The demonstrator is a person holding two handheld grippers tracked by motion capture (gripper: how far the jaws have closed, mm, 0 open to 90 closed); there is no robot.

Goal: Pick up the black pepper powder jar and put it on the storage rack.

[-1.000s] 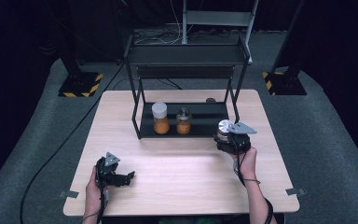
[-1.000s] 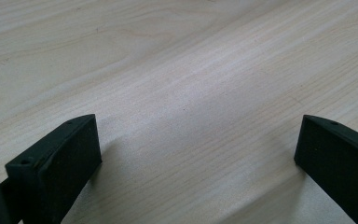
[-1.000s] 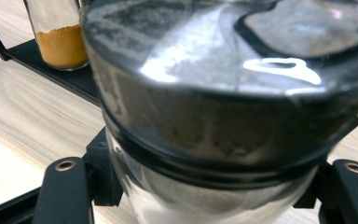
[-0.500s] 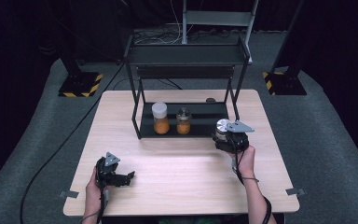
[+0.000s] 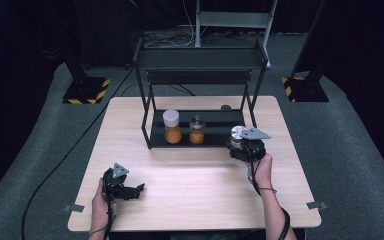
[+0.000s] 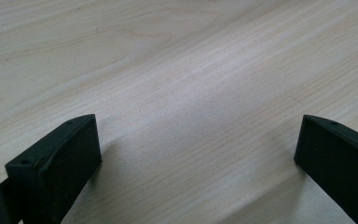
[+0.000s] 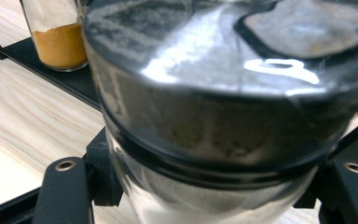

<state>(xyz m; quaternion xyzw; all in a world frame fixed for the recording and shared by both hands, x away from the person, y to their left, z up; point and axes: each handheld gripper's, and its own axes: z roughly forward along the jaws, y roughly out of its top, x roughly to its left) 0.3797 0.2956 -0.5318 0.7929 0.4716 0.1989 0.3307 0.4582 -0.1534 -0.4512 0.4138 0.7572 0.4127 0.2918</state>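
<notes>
Starting nearest us, our left claw (image 5: 139,189) rests on the pale wooden surface (image 5: 190,195) with its jaws spread apart and nothing between them. Farther out, our right claw (image 5: 236,149) is clamped on a clear glass jar with a silver metal lid (image 7: 223,93), held at the front edge of the black metal 2-tier rack (image 5: 200,136). On its lower shelf already stand 2 jars of orange powder (image 5: 172,126). We judge 1 placement remains: setting this jar beside them.
</notes>
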